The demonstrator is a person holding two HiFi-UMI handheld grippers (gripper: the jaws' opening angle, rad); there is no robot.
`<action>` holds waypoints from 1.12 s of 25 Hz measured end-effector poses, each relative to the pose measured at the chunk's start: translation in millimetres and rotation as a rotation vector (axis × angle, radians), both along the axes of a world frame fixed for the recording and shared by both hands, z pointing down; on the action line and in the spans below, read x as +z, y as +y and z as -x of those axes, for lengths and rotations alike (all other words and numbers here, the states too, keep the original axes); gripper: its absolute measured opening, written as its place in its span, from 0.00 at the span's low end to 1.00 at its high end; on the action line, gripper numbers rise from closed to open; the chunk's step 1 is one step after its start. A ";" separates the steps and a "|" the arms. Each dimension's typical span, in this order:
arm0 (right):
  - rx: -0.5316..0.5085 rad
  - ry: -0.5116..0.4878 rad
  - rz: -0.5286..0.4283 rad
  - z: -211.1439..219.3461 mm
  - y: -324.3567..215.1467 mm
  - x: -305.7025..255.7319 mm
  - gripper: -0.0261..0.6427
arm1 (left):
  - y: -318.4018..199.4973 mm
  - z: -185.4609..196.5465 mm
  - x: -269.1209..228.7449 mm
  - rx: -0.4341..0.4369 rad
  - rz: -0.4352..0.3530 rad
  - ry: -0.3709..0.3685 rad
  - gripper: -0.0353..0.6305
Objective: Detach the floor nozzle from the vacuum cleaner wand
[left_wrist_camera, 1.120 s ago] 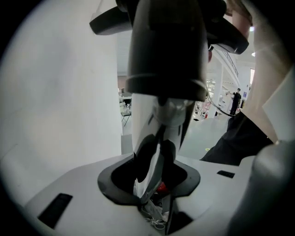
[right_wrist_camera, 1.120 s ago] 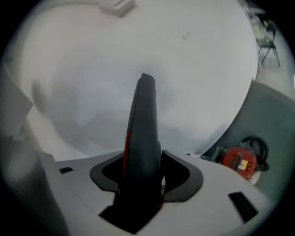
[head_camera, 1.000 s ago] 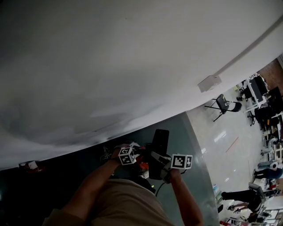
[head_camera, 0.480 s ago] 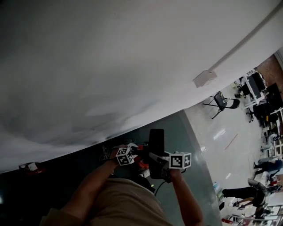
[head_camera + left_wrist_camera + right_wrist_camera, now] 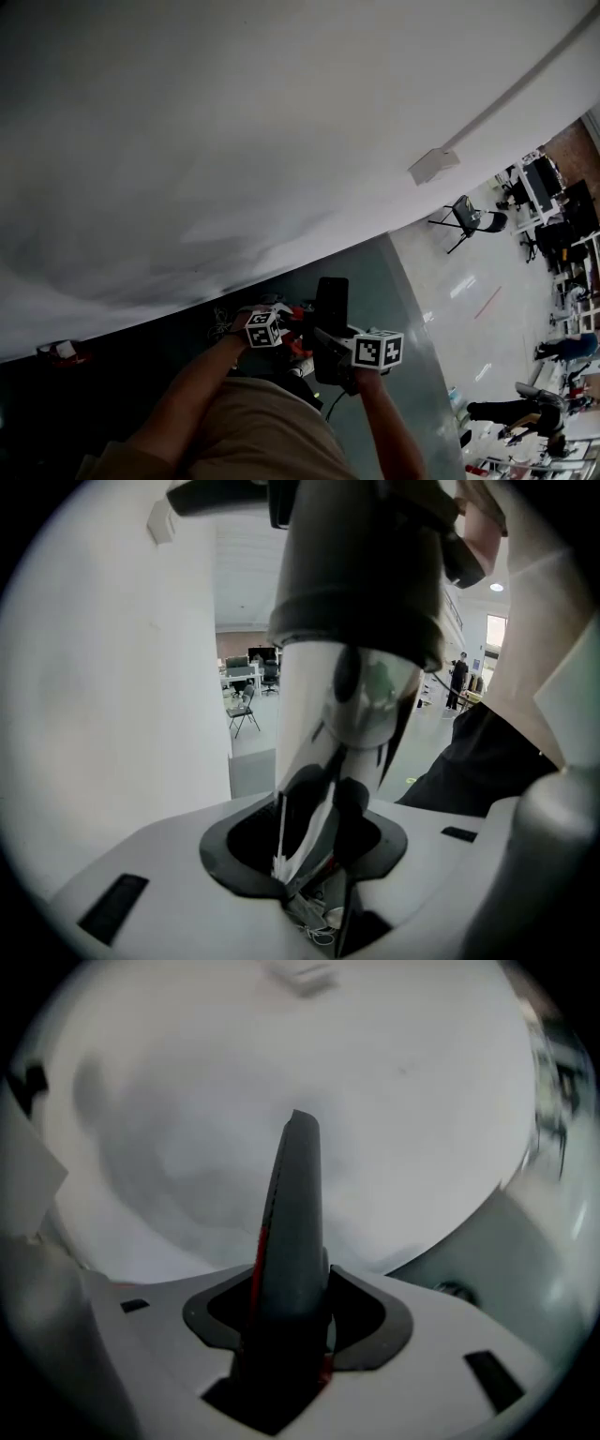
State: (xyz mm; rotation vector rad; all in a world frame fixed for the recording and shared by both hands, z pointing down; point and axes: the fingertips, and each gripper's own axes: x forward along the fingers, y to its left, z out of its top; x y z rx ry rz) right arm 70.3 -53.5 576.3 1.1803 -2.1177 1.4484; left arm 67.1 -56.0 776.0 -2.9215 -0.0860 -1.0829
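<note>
In the head view both grippers meet low in the middle, in front of the person's lap. My right gripper (image 5: 330,342) is shut on the floor nozzle (image 5: 331,298), a flat dark slab that stands up toward the wall. In the right gripper view the nozzle (image 5: 292,1232) shows edge-on, dark grey with a red stripe, wedged between the jaws of my right gripper (image 5: 286,1335). My left gripper (image 5: 281,323) is just left of it. In the left gripper view the left gripper (image 5: 314,874) is shut on the pale lower end of the vacuum wand (image 5: 356,686), below its dark collar (image 5: 361,574).
A big white wall (image 5: 234,141) fills most of the head view, with a small box (image 5: 433,165) mounted on it. Grey-green floor (image 5: 398,281) runs to the right, toward a folding chair (image 5: 469,220), desks and people (image 5: 506,412). A small red-and-white object (image 5: 61,351) lies far left.
The right gripper and the nozzle have shifted slightly left and rolled a little. The left gripper has stayed almost where it was, still closed on the wand.
</note>
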 end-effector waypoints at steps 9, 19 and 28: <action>-0.047 0.081 -0.024 -7.9 8.3 -3.8 0.37 | 6.2 -9.3 1.3 0.015 -0.004 0.002 0.25; -0.119 0.180 -0.057 -10.1 3.4 -5.8 0.37 | 1.7 -11.8 2.8 0.021 -0.009 -0.022 0.25; -0.032 0.108 -0.071 -10.4 6.3 -9.0 0.37 | 3.1 -11.1 2.7 0.053 -0.014 -0.057 0.25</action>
